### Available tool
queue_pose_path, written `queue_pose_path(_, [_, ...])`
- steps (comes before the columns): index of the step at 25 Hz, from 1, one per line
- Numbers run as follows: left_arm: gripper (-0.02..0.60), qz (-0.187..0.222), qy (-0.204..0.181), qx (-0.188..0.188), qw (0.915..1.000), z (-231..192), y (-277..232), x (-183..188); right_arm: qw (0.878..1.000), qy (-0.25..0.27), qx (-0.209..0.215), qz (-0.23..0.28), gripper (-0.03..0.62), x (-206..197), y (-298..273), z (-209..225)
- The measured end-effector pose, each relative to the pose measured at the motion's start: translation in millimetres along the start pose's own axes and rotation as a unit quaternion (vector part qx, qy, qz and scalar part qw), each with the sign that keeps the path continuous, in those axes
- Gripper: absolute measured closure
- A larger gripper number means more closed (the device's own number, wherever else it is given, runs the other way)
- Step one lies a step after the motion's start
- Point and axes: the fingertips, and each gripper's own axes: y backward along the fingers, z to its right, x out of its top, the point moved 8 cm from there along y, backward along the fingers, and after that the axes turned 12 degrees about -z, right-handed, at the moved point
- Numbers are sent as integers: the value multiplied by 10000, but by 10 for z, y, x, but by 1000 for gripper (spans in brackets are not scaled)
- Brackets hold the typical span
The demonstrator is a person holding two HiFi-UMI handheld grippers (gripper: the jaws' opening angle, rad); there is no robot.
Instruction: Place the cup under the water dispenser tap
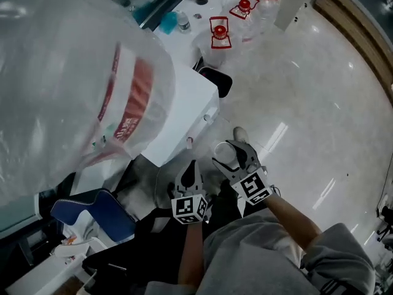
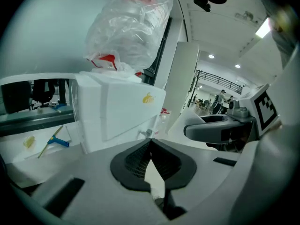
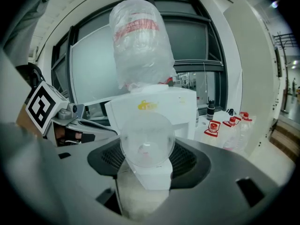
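Head view: approach stage. The right gripper (image 1: 235, 158) carries a clear plastic cup (image 1: 225, 153) between its jaws. The cup is still short of the white water dispenser (image 1: 178, 112), which stands ahead of the jaws. The left gripper (image 1: 189, 177) hangs just beside the right one. Left gripper view: the left gripper (image 2: 150, 144) has its jaws clenched tip to tip on nothing. The dispenser's tap (image 2: 147, 133) shows just beyond the tips. Right gripper view: the right gripper (image 3: 147, 159) has its jaws set wide, grasping the cup (image 3: 147, 142), whose round end faces the camera. The dispenser (image 3: 180, 104) is straight ahead behind the cup, and its plastic-wrapped bottle (image 3: 140, 41) rises above. Judged next move: bring the cup forward beneath the tap, mouth up, and seat it before the jaws let go. The thin wall would likely buckle under a harder squeeze.
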Motion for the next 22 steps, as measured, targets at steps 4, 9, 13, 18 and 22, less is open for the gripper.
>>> queue_pose_path(4, [571,-148,-139,-100,9997,-51,-145,-142,9998,57,153,-140,322,-190,-220,-16])
queue_pose_path(9, [571,-273,-188,-13,9994,-183,-299,-319,9992,256,246,-188,322,-382,-477,21])
queue_pose_path(13, [571,-388,-234,2,9990,-267,-426,-437,9985,386,257,-298,324,-594,-694,60])
queue_pose_path(18, [571,-486,-254,31,9985,-356,-566,-558,9983,372,288,-355,324,-812,-947,122])
queue_pose_path(22, [571,-575,-286,45,9979,-403,-642,-657,9976,480,343,-357,324,-934,-1105,131])
